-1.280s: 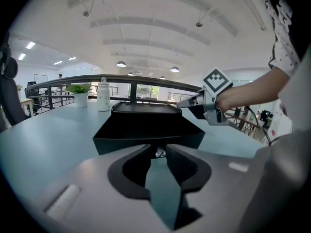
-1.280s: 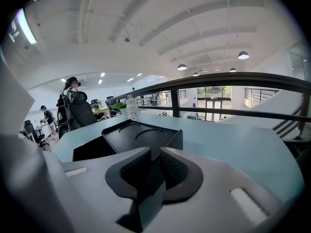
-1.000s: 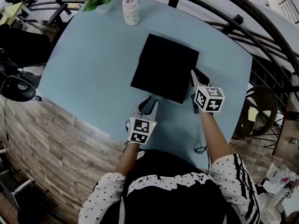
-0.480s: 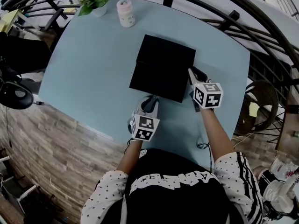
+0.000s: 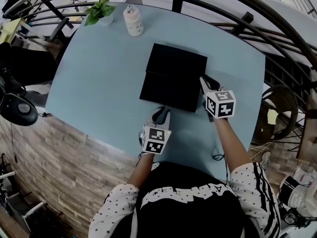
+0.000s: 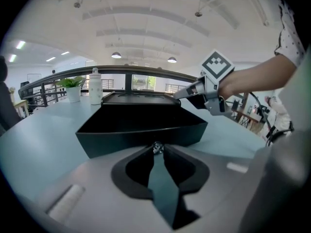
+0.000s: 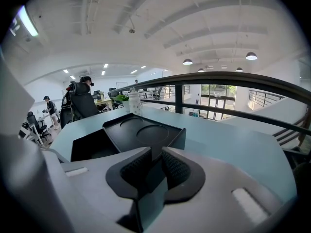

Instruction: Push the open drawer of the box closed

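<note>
A black box [image 5: 177,67] lies mid-table with its drawer [image 5: 166,92] pulled out toward me. My left gripper [image 5: 161,114] is shut and empty, its tips a little short of the drawer's front wall [image 6: 141,136]. The left gripper view shows those jaws [image 6: 155,148] meeting just before that wall. My right gripper [image 5: 205,81] rests against the box's right side, jaws drawn together on nothing. In the right gripper view, the gripper [image 7: 155,159] looks over the box's lid [image 7: 146,132] and the drawer's open cavity [image 7: 92,147].
A pale bottle [image 5: 132,21] and a potted plant [image 5: 100,10] stand at the far edge of the light-blue table [image 5: 99,83]. A curved dark railing [image 5: 237,19] runs behind. A wicker chair [image 5: 280,114] stands at the right, and the table's near edge is just behind my grippers.
The head camera has shifted a little. Both grippers keep about the same places by the box, and the drawer stands out as far as before.
</note>
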